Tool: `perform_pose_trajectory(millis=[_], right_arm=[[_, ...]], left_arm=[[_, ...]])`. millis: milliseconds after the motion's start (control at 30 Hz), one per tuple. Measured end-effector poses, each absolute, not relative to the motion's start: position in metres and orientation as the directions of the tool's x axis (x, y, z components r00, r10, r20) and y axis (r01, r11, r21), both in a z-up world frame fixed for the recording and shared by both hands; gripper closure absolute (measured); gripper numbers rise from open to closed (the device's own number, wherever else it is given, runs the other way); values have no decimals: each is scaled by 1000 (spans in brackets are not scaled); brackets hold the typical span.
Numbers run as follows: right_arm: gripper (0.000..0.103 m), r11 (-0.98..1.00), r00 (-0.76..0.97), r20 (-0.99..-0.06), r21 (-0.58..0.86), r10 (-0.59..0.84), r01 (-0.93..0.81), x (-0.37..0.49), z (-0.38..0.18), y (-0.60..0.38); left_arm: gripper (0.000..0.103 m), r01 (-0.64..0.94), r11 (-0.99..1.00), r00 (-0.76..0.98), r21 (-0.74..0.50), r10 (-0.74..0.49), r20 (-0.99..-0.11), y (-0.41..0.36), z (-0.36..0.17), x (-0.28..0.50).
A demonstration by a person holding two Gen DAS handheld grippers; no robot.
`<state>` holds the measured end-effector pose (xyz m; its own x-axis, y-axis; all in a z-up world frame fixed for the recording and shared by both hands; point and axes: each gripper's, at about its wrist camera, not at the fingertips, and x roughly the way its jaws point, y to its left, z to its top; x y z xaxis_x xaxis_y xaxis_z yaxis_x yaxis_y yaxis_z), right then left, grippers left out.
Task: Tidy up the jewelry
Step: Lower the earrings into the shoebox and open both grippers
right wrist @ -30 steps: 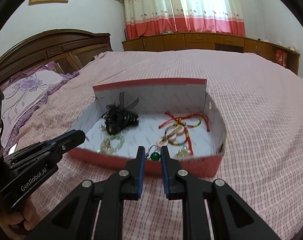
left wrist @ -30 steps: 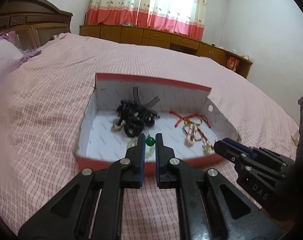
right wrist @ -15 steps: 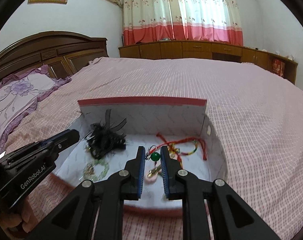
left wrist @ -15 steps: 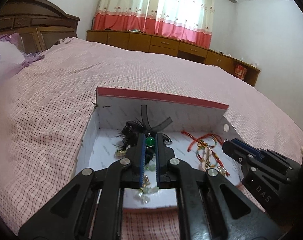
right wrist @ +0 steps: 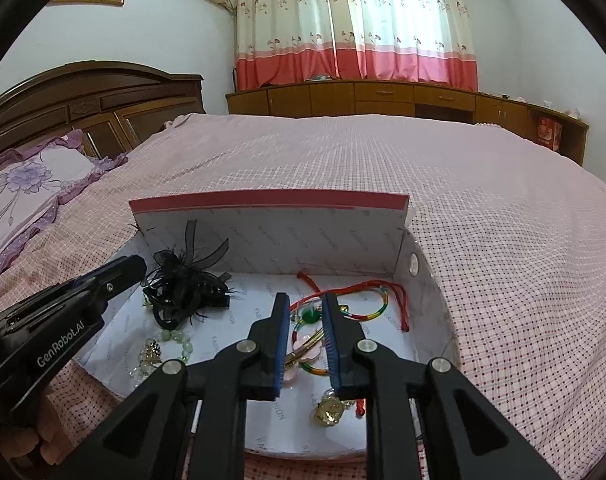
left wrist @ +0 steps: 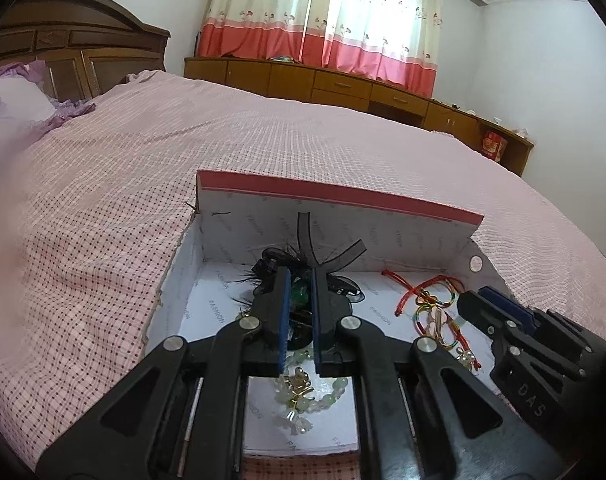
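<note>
Both grippers have pushed forward over the near wall of the red-edged box (right wrist: 271, 204), which now fills the lower centre of each view. The left gripper (left wrist: 301, 300) has its fingers narrowly parted; a green bead (left wrist: 301, 297) sits between them, though whether it is pinched cannot be told. The right gripper (right wrist: 306, 312) is likewise slightly open around a green bead (right wrist: 310, 315). Only the right view shows the gold charm (right wrist: 328, 410); the left view's fingers hide most of the black hair clip (left wrist: 271, 264).
</note>
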<state>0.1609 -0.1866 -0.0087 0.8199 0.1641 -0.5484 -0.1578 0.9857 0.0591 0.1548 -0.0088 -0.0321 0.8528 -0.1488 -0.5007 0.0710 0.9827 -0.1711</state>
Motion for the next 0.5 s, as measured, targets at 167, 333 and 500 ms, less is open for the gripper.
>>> perform_pose_trajectory(millis=[167, 333, 500], right_arm=[[56, 987, 824, -543, 67, 161, -148, 161, -8, -189], [56, 987, 827, -539, 62, 160, -150, 160, -7, -188], [56, 987, 834, -529, 63, 157, -146, 156, -3, -189]], left_arm=[[78, 61, 984, 857, -168, -138, -496, -8, -31, 153], [76, 59, 985, 859, -163, -133, -495, -8, -30, 152], [71, 53, 986, 862, -156, -124, -491, -7, -25, 147]])
